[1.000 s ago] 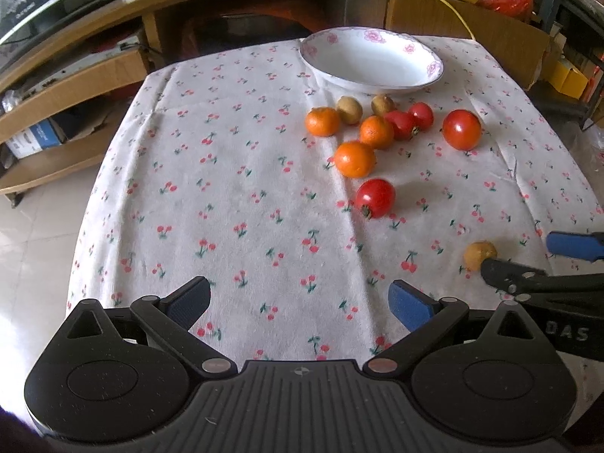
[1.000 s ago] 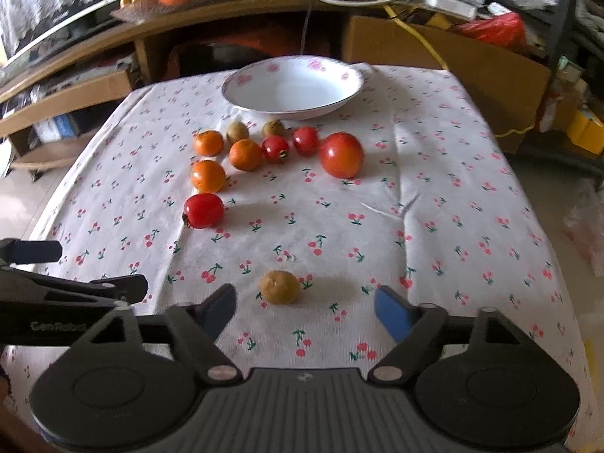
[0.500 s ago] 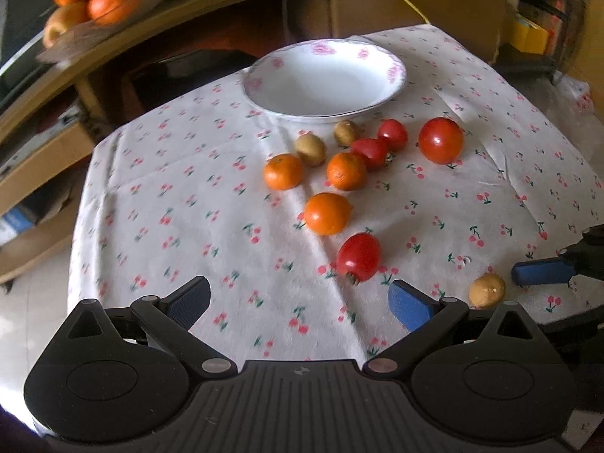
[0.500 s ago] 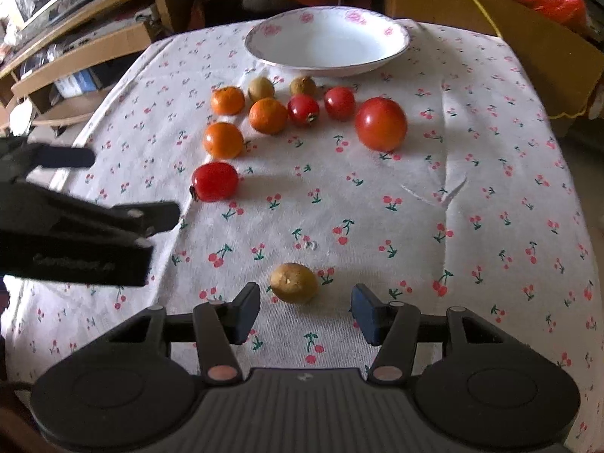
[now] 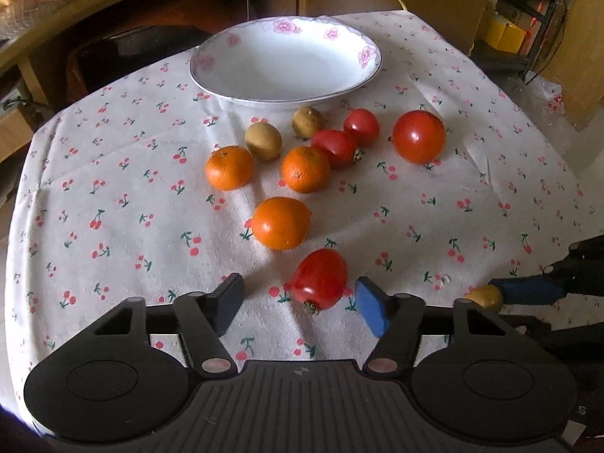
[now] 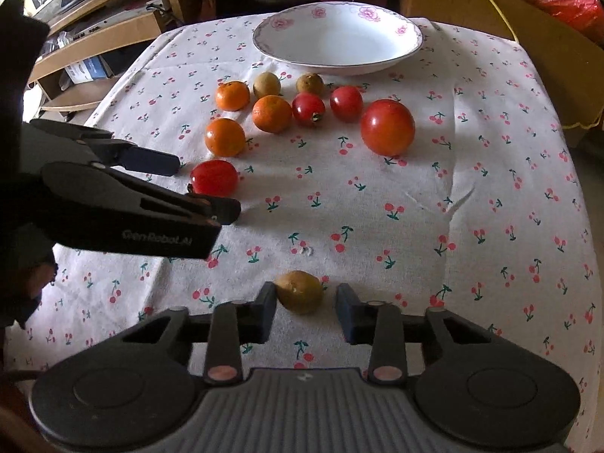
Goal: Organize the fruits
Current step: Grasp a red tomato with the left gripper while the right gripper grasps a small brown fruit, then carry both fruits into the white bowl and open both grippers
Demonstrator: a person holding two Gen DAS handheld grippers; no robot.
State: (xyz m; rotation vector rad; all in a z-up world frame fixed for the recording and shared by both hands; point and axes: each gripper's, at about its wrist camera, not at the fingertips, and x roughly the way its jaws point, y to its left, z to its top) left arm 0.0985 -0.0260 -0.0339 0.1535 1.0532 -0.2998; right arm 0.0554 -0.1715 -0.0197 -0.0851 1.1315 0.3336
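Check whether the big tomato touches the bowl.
Apart. The right wrist view shows bare cloth between the big tomato and the bowl.

we saw soft daylight falling across the tablecloth (image 5: 113, 196), bright but a little washed out. the white bowl (image 5: 285, 62) glared almost blank inside. the big tomato (image 6: 387, 126) carried small highlights, and the fruits threw short, faint shadows. the surroundings behind the table stayed dim. fisheye bending curved the edges, and the corners darkened. focus was fairly sharp throughout.
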